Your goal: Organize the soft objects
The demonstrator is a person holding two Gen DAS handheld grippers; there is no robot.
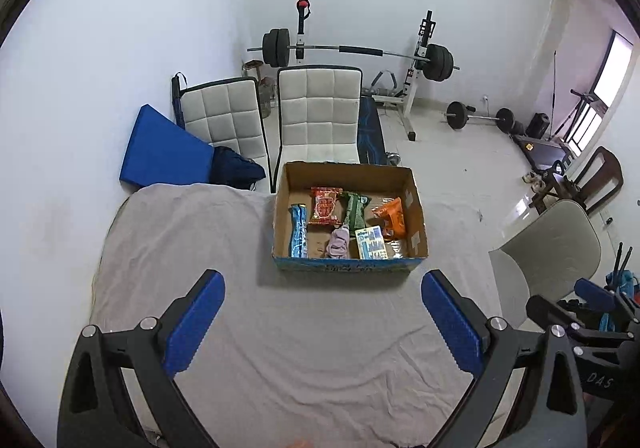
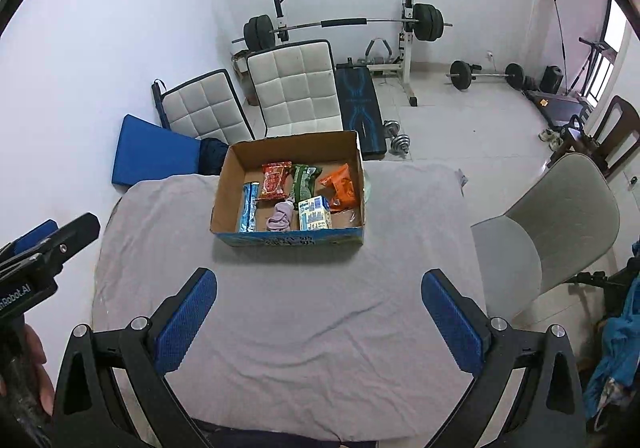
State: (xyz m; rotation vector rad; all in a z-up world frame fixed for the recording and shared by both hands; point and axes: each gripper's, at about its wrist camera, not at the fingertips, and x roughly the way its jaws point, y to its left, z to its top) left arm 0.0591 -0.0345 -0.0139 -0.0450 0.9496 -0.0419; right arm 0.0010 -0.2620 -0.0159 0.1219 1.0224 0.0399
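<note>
Resting inside the open cardboard box (image 1: pixel 416 208) at the far middle of the cloth-covered table (image 1: pixel 280 348) are all the soft things to be organized. From left to right are seen a blue wrapper (image 1: pixel 299 230), a red snack packet (image 1: pixel 325 206), a green packet (image 1: pixel 354 210) and an orange packet (image 1: pixel 390 222), with a lilac bundle of cloth (image 1: pixel 338 242) and a small blue-and-white carton (image 1: pixel 372 244) against the near wall.

Both tools are held back over the near part of the table, well apart from the box. The left tool (image 1: pixel 322 322) is spread wide with nothing between its blue pads, and the right tool (image 2: pixel 319 318) is likewise wide apart and holds nothing.

The packets are judged light, crinkly and slippery, likely to deform and slide under a pinch; each is best taken across its flat body or at a sealed end, with gentle pressure so the contents are not crushed. The lilac cloth is judged limp and easily gathered, so a grip on its bunched middle should lift it whole, though an end may drag over neighbouring items. The carton appears stiffer and probably heavier, and is best held across its narrow sides. The green packet and the cloth touch or overlap, so they may shift together.
</note>
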